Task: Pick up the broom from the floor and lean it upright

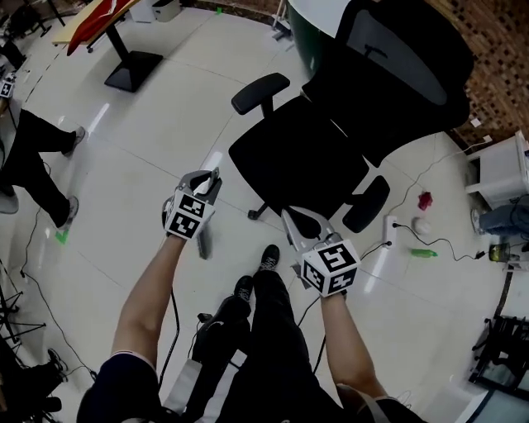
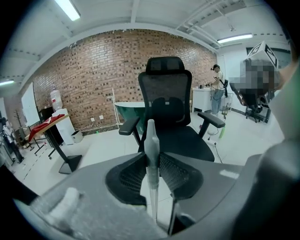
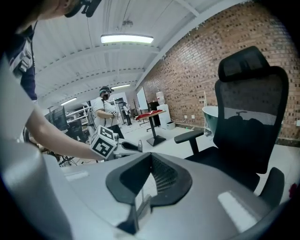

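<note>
The broom shows only as a pale grey tapered handle point(image 1: 205, 240), hanging down past my left hand; its head is not clearly visible. In the left gripper view the handle point(image 2: 151, 150) stands upright between the ribbed pads. My left gripper point(image 1: 211, 183) point(image 2: 151, 164) is shut on it, above the white floor in front of the black chair. My right gripper point(image 1: 302, 221) point(image 3: 149, 180) hangs to the right, near the chair's base, its jaws a little apart with nothing between them. In the right gripper view the left gripper point(image 3: 133, 147) shows out to the left.
A black office chair point(image 1: 331, 140) point(image 2: 173, 122) point(image 3: 243, 126) stands just ahead. A red-topped table point(image 1: 99, 21) is far left, with a person's legs point(image 1: 33, 165) nearby. A power strip point(image 1: 389, 230), cables, a green bottle point(image 1: 423, 253) and a white cabinet point(image 1: 504, 169) lie right.
</note>
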Available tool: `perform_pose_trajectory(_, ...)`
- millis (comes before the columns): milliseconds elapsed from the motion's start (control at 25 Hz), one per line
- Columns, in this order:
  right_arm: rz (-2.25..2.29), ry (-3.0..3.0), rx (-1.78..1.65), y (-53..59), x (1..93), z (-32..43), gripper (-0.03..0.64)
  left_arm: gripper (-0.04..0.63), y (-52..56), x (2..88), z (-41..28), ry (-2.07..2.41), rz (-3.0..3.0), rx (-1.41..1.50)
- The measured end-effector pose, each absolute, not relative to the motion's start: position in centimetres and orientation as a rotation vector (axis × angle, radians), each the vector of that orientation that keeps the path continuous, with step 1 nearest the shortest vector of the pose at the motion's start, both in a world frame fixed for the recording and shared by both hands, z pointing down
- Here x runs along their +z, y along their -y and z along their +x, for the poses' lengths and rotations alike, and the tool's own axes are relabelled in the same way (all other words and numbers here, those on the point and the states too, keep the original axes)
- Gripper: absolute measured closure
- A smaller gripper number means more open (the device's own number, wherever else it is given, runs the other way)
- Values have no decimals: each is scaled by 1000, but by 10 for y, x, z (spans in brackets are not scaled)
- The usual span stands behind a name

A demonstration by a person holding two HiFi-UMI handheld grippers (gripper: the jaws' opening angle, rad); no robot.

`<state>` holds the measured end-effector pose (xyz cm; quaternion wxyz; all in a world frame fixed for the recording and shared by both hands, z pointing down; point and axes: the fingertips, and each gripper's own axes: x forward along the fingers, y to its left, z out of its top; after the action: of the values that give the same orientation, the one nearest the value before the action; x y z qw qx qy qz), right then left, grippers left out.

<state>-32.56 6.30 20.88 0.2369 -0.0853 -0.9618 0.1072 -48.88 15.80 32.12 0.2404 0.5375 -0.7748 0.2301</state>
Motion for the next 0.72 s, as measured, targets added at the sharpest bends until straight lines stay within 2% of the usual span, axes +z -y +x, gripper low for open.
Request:
perform_pose_trajectory(320,-308,2638,330,-17,214,-386,614,505,-90,315,-514,2077,1487,612)
perform_pose_trajectory(720,-304,2635,303,45,209,-412,614,505,-19,326,-542,2060,1435,594)
